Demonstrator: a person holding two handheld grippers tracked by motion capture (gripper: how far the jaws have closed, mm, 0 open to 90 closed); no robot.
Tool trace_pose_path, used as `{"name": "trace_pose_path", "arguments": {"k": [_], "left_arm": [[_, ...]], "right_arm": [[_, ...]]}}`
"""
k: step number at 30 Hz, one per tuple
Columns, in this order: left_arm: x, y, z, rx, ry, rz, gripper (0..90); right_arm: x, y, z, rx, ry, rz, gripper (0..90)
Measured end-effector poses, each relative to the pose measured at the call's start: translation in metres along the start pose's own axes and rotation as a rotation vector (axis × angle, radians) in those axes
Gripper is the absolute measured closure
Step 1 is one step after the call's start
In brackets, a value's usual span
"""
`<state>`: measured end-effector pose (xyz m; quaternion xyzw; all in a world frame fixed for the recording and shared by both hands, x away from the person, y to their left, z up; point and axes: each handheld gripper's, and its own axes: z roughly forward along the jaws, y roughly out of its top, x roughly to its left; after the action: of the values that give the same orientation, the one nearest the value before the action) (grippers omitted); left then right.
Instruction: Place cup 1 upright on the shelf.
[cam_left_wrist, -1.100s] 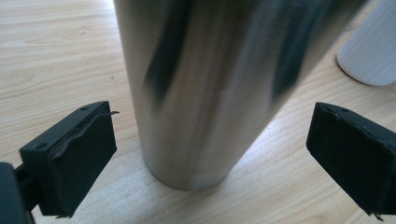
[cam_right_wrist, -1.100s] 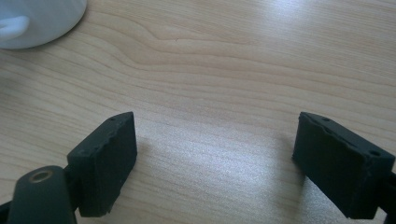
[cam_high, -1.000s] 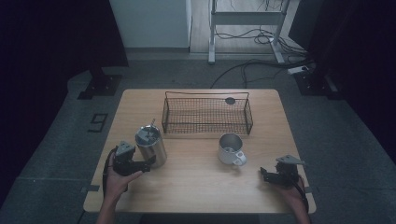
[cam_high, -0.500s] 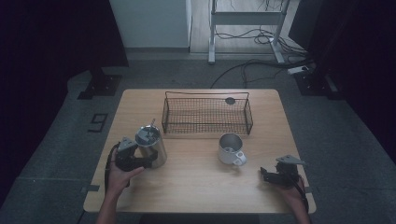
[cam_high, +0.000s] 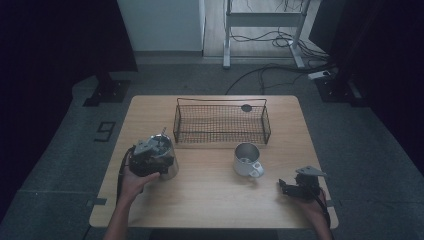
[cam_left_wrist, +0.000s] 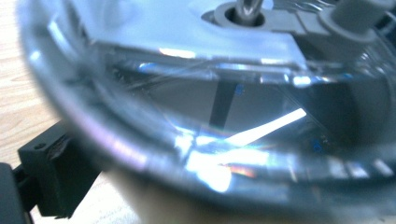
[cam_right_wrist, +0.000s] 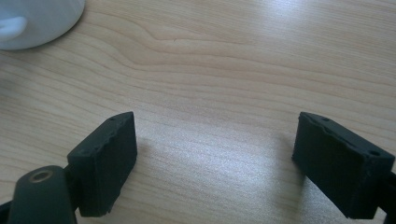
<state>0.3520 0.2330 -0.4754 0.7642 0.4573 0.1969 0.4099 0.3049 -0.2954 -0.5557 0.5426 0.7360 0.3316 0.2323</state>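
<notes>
A silvery glass-and-metal pot (cam_high: 165, 152) with a lid hangs tilted over the table's left part. My left gripper (cam_high: 146, 161) is shut on its side. In the left gripper view the pot (cam_left_wrist: 210, 93) looms very close and blurred, with one black pad (cam_left_wrist: 51, 172) against it at lower left. A white mug (cam_high: 246, 159) stands upright right of the middle. My right gripper (cam_high: 288, 186) rests low at the table's front right, open, with bare wood between its jaws (cam_right_wrist: 215, 163). The mug (cam_right_wrist: 37, 18) sits ahead of it at upper left.
A dark wire basket (cam_high: 220, 122) stands at the back middle of the wooden table (cam_high: 210, 205), with a small dark disc (cam_high: 246, 107) at its far right end. Cables and a stand's legs lie on the floor behind.
The pot stood upright a second ago; now it is tipped and has shifted slightly right with my left gripper. The right gripper and the mug have stayed put.
</notes>
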Motion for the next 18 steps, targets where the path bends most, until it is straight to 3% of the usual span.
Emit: {"name": "trace_pose_path", "arguments": {"k": [18], "left_arm": [[-0.0051, 0.0028, 0.0089, -0.026, 0.036, 0.04, 3.9]], "right_arm": [[-0.0001, 0.0, 0.0, 0.0, -0.002, 0.001, 13.2]]}}
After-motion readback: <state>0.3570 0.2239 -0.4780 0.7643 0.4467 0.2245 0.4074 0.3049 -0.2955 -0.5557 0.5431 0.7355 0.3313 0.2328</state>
